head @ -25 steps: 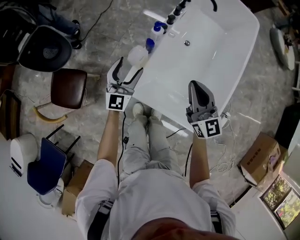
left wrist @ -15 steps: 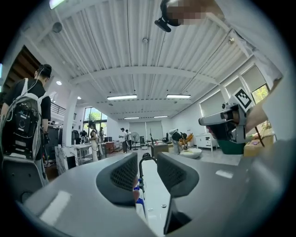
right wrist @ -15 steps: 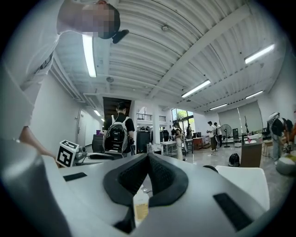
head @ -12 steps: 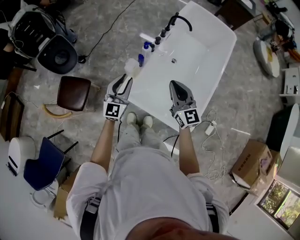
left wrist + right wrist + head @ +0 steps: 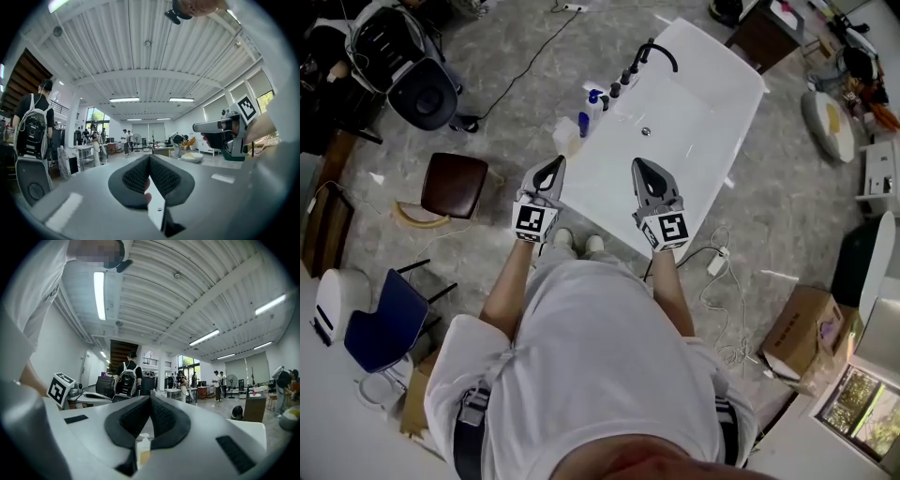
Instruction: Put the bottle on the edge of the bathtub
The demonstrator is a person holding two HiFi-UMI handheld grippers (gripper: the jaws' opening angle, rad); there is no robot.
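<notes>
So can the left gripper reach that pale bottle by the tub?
Probably yes. The left gripper hangs just short of the pale bottle with nothing between them, but its jaws are shut, so they'd need opening first.

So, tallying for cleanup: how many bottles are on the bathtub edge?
3, in a row on the left rim: pale bottle nearest, blue bottle next, blue-capped bottle by the faucet. More may hide.

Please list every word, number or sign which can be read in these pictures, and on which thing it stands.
No text can be read.
Cardboard box: marks too small to read.
Bottles by the bathtub taps: labels too small.
Marker cubes: square patterns only, no letters.
</notes>
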